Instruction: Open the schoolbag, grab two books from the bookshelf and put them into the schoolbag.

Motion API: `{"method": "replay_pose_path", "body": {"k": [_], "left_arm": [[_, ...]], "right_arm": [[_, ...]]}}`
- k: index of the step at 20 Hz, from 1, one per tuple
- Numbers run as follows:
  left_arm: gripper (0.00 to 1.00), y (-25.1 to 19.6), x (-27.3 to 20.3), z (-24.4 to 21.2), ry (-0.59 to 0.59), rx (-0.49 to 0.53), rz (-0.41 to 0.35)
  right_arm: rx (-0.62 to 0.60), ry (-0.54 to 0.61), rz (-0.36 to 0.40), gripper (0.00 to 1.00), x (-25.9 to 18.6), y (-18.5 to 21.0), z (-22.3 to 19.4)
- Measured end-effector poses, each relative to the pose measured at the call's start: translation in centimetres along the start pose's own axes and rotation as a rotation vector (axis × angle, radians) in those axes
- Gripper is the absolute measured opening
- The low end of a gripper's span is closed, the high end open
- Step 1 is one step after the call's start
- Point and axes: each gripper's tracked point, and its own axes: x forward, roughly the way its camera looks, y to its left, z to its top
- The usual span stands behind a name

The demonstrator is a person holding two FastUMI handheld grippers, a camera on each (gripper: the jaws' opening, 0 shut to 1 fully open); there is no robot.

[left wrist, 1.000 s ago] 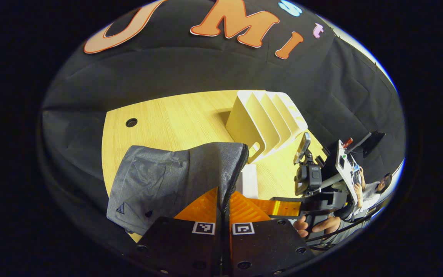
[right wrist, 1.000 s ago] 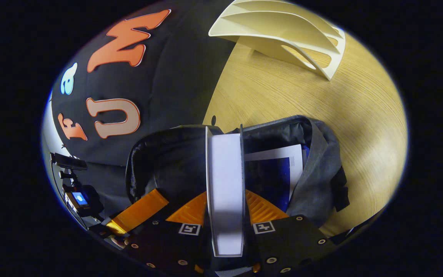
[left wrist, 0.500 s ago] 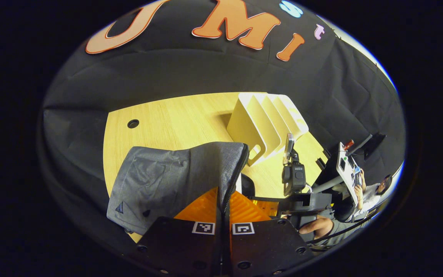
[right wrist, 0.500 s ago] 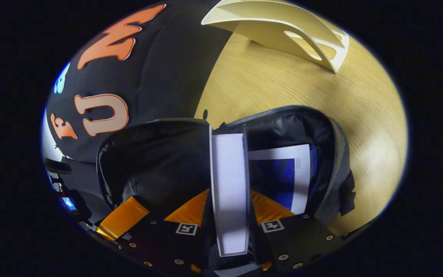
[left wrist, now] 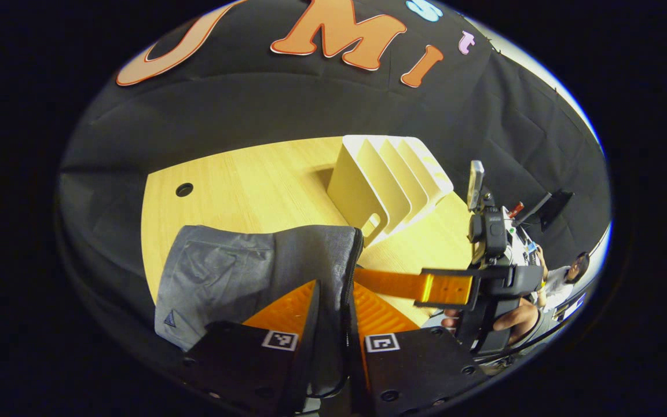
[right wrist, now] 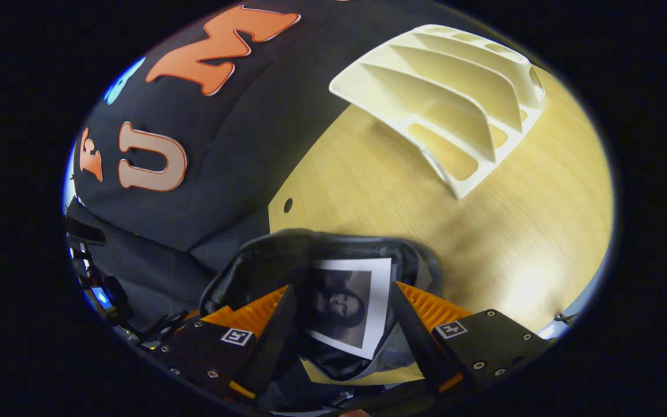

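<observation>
A: What is seen in the left gripper view?

B: The grey schoolbag (left wrist: 235, 272) is seen at the left on the wooden table (left wrist: 264, 185). Its zipper edge is pinched between the fingers of the left gripper (left wrist: 330, 315). The cream bookshelf (left wrist: 388, 174) stands behind. At the right, the right gripper (left wrist: 443, 288) is held by a hand (left wrist: 513, 318) beside the bag.

A: And in the right gripper view?

B: The bag is held open below the middle, and a book (right wrist: 348, 307) with a dark picture on its cover is seen inside it. The right gripper (right wrist: 342, 324) is spread wide, one finger at each side of the book, apart from it. The bookshelf (right wrist: 455, 104) lies at the upper right.
</observation>
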Motion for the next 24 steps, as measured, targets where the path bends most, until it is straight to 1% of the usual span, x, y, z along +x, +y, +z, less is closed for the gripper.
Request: {"method": "replay_pose_path", "body": {"k": [1, 2, 4, 5, 6, 7, 8, 10, 12, 13, 16, 18, 22, 24], "left_arm": [[0.34, -0.1, 0.2, -0.1, 0.004, 0.002, -0.004], [0.44, -0.5, 0.3, -0.2, 0.003, 0.003, -0.014], [0.56, -1.7, 0.3, -0.1, -0.001, 0.007, -0.044], [0.58, -2.2, 0.2, 0.1, -0.01, 0.023, -0.053], [0.67, -2.6, 0.3, 0.6, -0.025, 0.041, -0.049], [0.73, -3.0, 0.4, 1.0, -0.036, 0.059, -0.047], [0.82, -3.5, 0.4, 1.1, -0.048, 0.069, -0.045], [0.89, -4.8, 0.7, 2.0, -0.074, 0.07, -0.046], [0.92, -6.1, 1.1, 3.0, -0.099, 0.078, -0.044], [0.92, -6.7, 1.3, 3.8, -0.121, 0.087, -0.029], [0.93, -8.3, 2.2, 6.0, -0.213, 0.099, 0.053], [0.98, -10.6, 2.3, 7.2, -0.251, 0.083, 0.076], [0.98, -13.9, 2.1, 10.2, -0.379, 0.039, 0.148], [0.98, -13.9, 2.5, 10.6, -0.458, 0.008, 0.179]], "right_arm": [[-0.018, -0.033, -0.019, 0.98, -0.7, -0.5, 1.0], [-0.039, -0.063, -0.039, 0.98, -1.5, -1.0, 2.1], [-0.078, -0.115, -0.074, 0.98, -3.2, -1.7, 4.0], [-0.094, -0.142, -0.091, 0.98, -4.1, -2.0, 4.9], [-0.112, -0.168, -0.101, 0.98, -4.8, -2.3, 6.0], [-0.129, -0.192, -0.116, 0.98, -5.3, -2.4, 6.9], [-0.149, -0.209, -0.124, 0.98, -5.8, -2.6, 7.8], [-0.19, -0.247, -0.138, 0.98, -7.1, -2.9, 9.8], [-0.233, -0.292, -0.147, 0.98, -8.6, -3.1, 12.0], [-0.264, -0.314, -0.15, 0.98, -9.3, -3.2, 13.3], [-0.365, -0.359, -0.168, 0.98, -11.5, -3.8, 16.5], [-0.434, -0.381, -0.173, 0.98, -13.0, -4.4, 18.5], [-0.549, -0.431, -0.172, 0.98, -15.8, -5.1, 22.5], [-0.592, -0.47, -0.164, 0.98, -17.4, -5.3, 24.4]]}}
